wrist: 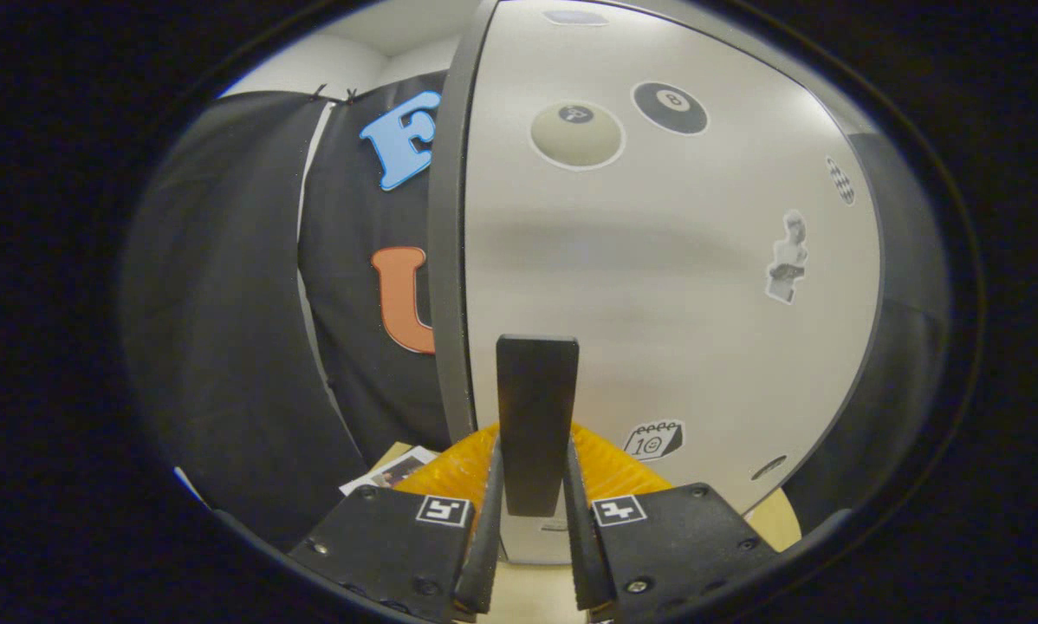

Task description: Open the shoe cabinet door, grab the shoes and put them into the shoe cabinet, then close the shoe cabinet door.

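Gripper (532, 511) right up front, fingers clamped on both sides of the upright black bar handle (536, 416) of the sticker-covered pale grey shoe cabinet door (658, 260), directly ahead.

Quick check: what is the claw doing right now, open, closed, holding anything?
Claw: closed on the black door handle of the shoe cabinet door, a finger pressing each side.
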The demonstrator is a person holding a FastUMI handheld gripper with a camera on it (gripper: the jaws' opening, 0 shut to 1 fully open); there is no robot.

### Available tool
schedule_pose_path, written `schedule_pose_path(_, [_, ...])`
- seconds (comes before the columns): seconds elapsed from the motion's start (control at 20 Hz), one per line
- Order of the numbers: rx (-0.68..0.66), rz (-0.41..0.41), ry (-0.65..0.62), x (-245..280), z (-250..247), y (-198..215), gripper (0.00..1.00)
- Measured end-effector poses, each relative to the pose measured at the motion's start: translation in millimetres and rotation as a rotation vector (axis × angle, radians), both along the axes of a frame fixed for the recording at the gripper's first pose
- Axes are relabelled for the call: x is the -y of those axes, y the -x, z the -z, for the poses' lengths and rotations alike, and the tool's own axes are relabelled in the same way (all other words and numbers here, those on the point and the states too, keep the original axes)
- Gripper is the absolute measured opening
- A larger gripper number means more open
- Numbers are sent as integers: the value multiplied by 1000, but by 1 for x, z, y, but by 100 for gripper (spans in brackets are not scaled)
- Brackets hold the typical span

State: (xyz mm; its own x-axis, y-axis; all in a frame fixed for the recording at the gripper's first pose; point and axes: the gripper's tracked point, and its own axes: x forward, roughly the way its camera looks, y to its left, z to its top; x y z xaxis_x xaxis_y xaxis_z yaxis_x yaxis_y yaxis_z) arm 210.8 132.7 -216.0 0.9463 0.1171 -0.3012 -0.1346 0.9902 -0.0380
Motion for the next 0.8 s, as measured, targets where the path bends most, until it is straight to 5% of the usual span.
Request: schedule_pose_path(0.8, [-9,-138,-36,16,-7,68,29])
